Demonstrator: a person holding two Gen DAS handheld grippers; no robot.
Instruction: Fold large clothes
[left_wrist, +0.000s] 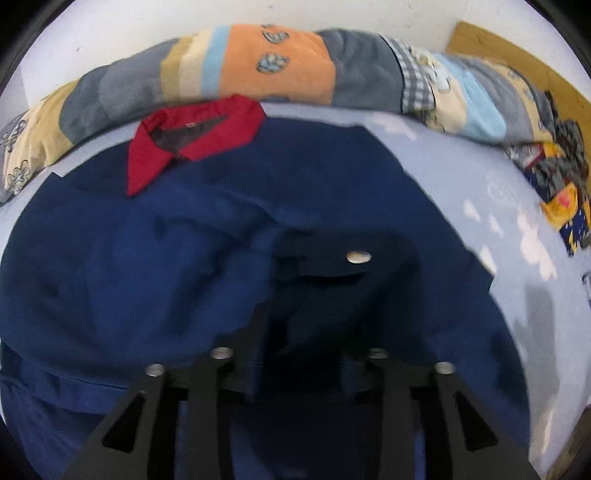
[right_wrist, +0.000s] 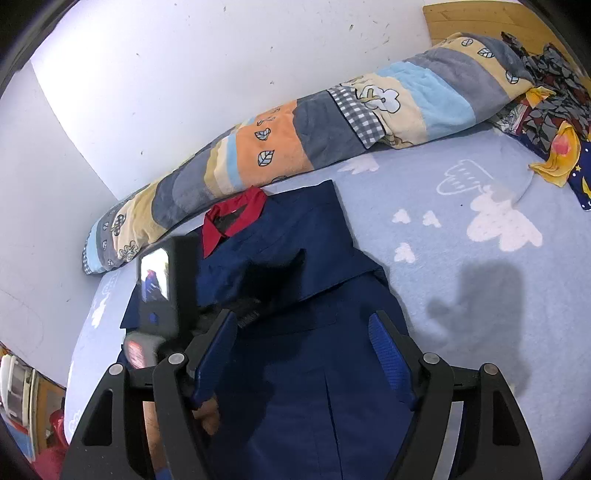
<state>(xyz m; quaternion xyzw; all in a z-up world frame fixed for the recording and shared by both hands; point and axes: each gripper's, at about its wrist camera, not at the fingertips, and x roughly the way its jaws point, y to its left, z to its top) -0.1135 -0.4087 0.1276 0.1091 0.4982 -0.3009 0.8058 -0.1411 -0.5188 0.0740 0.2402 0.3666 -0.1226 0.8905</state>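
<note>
Bedsheet (right_wrist: 480, 206), pale blue with clouds, carried my navy jacket (right_wrist: 314, 387), red collar (right_wrist: 232, 218) toward the rolled quilt (right_wrist: 295, 136). My right claw (right_wrist: 306, 354) gaped wide above it; my left claw (left_wrist: 299, 332) pinched jacket cloth.

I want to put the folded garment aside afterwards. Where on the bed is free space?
The light blue cloud-print sheet is bare right of the navy jacket with red collar, bordered behind by the rolled patchwork quilt and rightward by the dark patterned fabric pile. A narrower strip lies left. The middle is crowded.
</note>
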